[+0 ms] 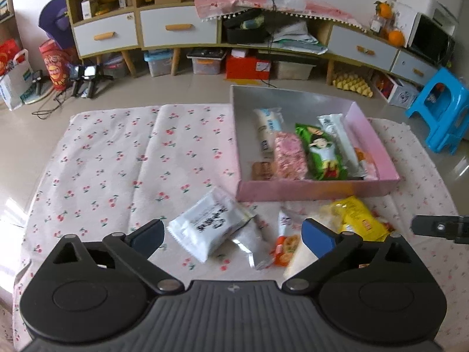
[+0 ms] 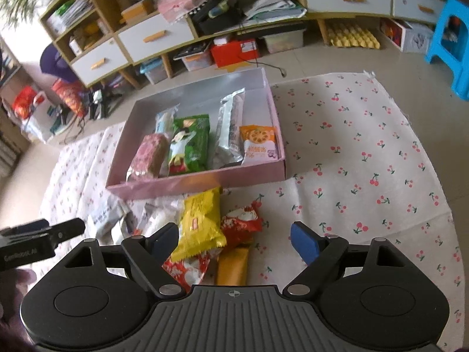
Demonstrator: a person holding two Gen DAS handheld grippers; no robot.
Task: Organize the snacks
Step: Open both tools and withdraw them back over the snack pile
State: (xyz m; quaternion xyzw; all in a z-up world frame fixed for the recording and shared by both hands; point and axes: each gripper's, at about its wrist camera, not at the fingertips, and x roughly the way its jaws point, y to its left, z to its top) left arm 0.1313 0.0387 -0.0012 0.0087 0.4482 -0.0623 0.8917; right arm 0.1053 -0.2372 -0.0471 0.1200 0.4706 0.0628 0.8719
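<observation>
A pink box [image 1: 316, 190] [image 2: 205, 180] holds several snacks, among them a green packet [image 1: 322, 152] [image 2: 190, 143] and an orange-and-white packet [image 2: 259, 143]. Loose snacks lie in front of it: a white packet [image 1: 209, 224], a silver packet [image 1: 252, 242], a yellow packet [image 1: 359, 218] [image 2: 200, 223], red packets [image 2: 241, 224] and an orange bar [image 2: 233, 267]. My left gripper [image 1: 233, 236] is open above the white and silver packets. My right gripper [image 2: 234, 242] is open above the yellow and red packets. Both are empty.
A cherry-print cloth [image 1: 117, 161] [image 2: 366, 146] covers the table. Beyond it stand a shelf unit with drawers [image 1: 178, 26], storage bins on the floor [image 1: 243, 64] and a blue stool [image 1: 442, 108]. The right gripper's tip shows in the left wrist view [image 1: 439, 228].
</observation>
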